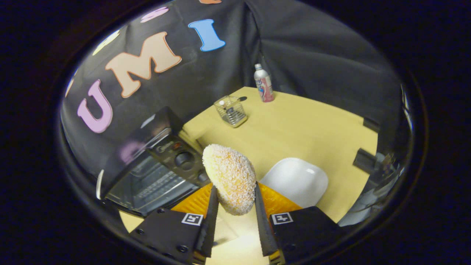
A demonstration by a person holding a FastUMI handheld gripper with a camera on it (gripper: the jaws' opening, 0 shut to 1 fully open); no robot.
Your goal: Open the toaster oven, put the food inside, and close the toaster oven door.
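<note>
The gripper (pixel 235 206) has its jaws closed onto a breaded patty (pixel 230 176), a pale oval piece of food coated in coarse crumbs. Both fingers (pixel 210 217) press against its lower sides, and it stands up on edge between them, lifted clear of the table (pixel 305 129), with most of its body rising beyond the fingertips.

The toaster oven (pixel 154 162) sits on the table just beside the patty, on the side of the left finger. It is dark, with a glossy top. Its control panel with a round knob (pixel 183 159) faces the patty and lies right next to it. The glass door (pixel 147 184) takes up the rest of the oven's front, and a wire rack shows through it. Whether the door is fully shut or slightly ajar cannot be told from this angle.

On the other side of the patty, near the right finger, a white plate (pixel 298 180) with rounded corners rests on the table. It lies partly on an orange mat (pixel 274 200) that spreads under and behind both fingers.

Well beyond the patty, toward the back of the yellow table, stands a small wire basket (pixel 230 111) holding a few small items too small to make out. Near it, farther back still and by the cloth wall, a bottle (pixel 264 82) with a white cap stands upright.
</note>
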